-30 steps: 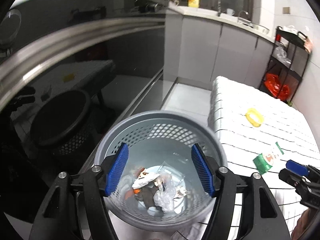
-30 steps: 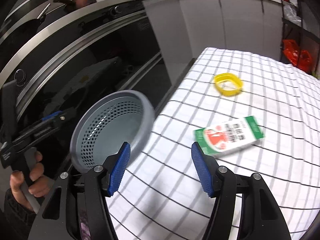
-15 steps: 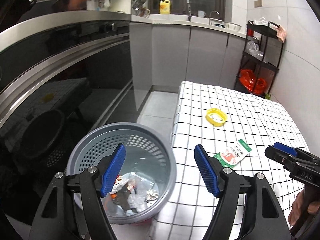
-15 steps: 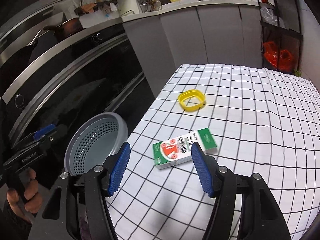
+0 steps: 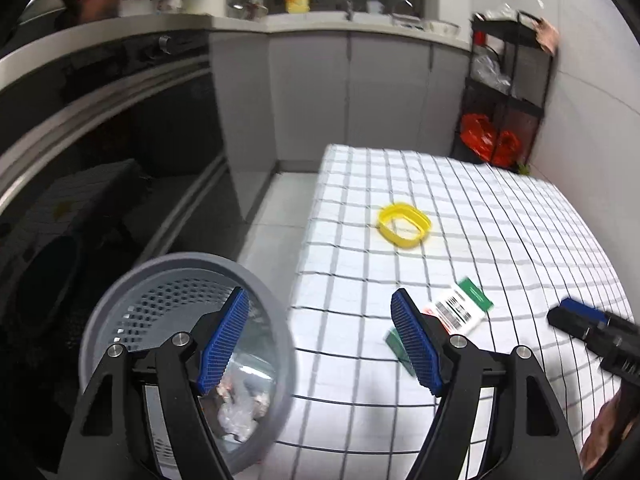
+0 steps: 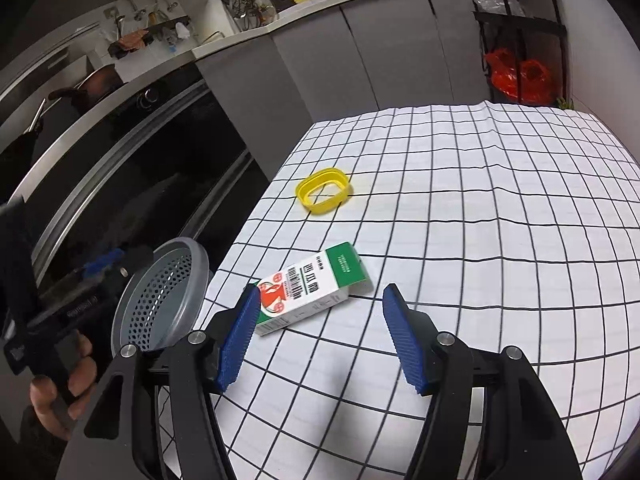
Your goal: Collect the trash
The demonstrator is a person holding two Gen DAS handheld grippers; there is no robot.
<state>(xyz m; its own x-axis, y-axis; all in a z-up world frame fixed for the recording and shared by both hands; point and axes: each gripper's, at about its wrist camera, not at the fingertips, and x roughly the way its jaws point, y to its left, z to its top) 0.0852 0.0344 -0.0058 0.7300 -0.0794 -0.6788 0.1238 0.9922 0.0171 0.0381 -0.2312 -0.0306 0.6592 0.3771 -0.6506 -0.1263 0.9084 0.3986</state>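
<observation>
A green, white and red carton lies flat on the checked tablecloth, just beyond my right gripper, which is open with nothing between its blue pads. The carton also shows in the left wrist view, partly behind a pad. A yellow oval ring rests farther back on the cloth. My left gripper hovers over the table's left edge; its jaws are opening and nothing is between them. Beside the table stands a grey perforated bin with crumpled trash at its bottom.
A dark glass oven front and grey cabinets run along the left and back. A black shelf rack with a red bag stands past the table's far corner. A hand holds the left gripper's handle.
Both grippers have swung right, away from the bin and over the table. The bin has slid to the left in both views and the carton now lies just ahead of the right gripper.
</observation>
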